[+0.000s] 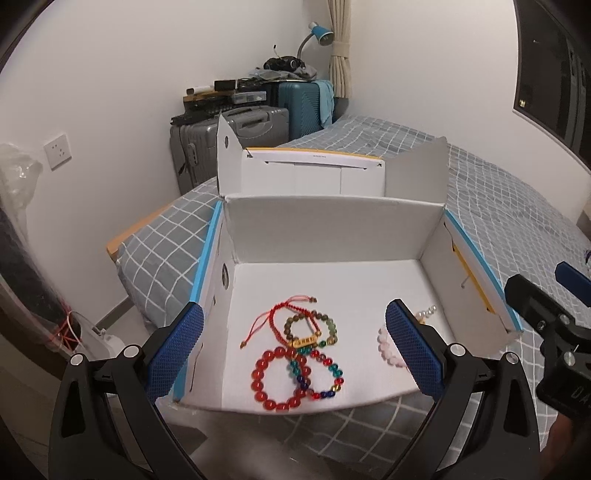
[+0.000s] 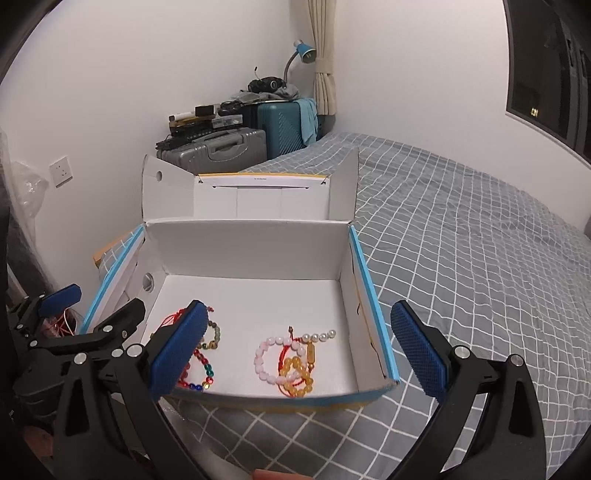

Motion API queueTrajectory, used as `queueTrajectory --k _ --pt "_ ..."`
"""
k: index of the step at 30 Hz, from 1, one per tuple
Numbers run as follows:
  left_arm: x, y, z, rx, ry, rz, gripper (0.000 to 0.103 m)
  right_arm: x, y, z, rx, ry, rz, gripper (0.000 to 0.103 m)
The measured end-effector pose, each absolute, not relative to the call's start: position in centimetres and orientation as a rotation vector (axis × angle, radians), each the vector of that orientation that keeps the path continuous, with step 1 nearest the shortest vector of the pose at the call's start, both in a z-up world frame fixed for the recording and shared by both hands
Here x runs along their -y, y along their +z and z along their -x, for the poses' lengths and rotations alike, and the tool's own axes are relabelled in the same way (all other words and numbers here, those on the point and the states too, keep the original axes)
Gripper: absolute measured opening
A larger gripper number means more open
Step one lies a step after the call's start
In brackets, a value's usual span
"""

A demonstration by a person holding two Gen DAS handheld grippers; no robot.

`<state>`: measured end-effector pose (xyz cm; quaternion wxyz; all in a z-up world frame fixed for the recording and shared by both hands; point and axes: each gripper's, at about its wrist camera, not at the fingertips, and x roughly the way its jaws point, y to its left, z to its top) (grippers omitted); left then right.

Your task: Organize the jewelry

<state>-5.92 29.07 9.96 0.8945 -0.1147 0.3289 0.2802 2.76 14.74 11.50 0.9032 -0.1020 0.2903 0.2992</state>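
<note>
An open white cardboard box (image 1: 325, 236) with blue edges lies on the bed; it also shows in the right wrist view (image 2: 251, 251). Inside on the left lie a red bead bracelet (image 1: 275, 380), a multicoloured bead bracelet (image 1: 325, 376), a green-brown bead bracelet (image 1: 312, 326) and a red cord bracelet (image 1: 275, 315). On the right lie a pink bead bracelet (image 2: 267, 360), a yellow bead bracelet (image 2: 299, 376) and a pearl strand (image 2: 319, 336). My left gripper (image 1: 293, 352) is open and empty above the box's near edge. My right gripper (image 2: 295, 350) is open and empty, beside it.
The grey checked bed (image 2: 461, 240) spreads to the right. Suitcases (image 1: 236, 129) with clutter and a blue lamp (image 1: 319, 35) stand against the far wall. The floor and a white item (image 1: 99, 332) lie at the left.
</note>
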Motion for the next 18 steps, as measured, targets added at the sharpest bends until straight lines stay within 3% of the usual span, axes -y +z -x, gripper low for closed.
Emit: queueTrajectory --k 18 --pt "-24.7 6.7 12.3 -0.66 0.542 0.191 0.097 -9.8 6.7 2.2 -0.623 0.576 0.205 0.095"
